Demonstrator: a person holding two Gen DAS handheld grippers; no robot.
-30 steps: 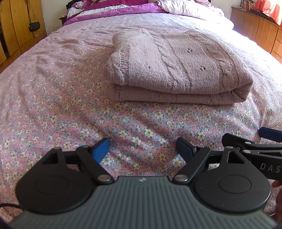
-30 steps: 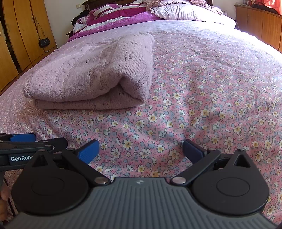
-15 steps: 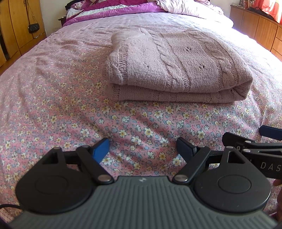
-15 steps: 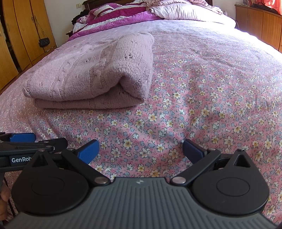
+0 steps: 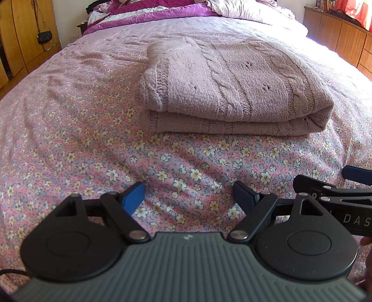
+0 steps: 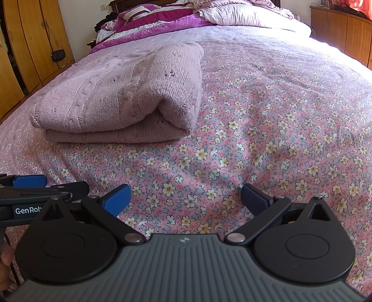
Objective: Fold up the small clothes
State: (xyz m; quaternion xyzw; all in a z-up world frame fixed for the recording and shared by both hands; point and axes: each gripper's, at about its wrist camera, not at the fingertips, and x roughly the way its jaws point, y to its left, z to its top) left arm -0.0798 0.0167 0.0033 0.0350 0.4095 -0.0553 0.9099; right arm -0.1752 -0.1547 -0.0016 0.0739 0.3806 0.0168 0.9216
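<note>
A mauve cable-knit sweater (image 5: 232, 88) lies folded in a flat stack on the floral bedspread (image 5: 69, 144); it also shows in the right wrist view (image 6: 121, 102), left of centre. My left gripper (image 5: 188, 197) is open and empty, low over the bedspread, well short of the sweater's near edge. My right gripper (image 6: 184, 197) is open and empty, in front of and to the right of the sweater. Each gripper shows at the edge of the other's view.
Purple and checked bedding and pillows (image 6: 186, 16) are piled at the head of the bed. Wooden wardrobes (image 6: 25, 46) with a hanging black purse stand at the left. A wooden dresser (image 5: 339, 32) stands at the right.
Both grippers stay open and nearly still. The left wrist view has drifted slightly, so the sweater sits a little lower in it.
</note>
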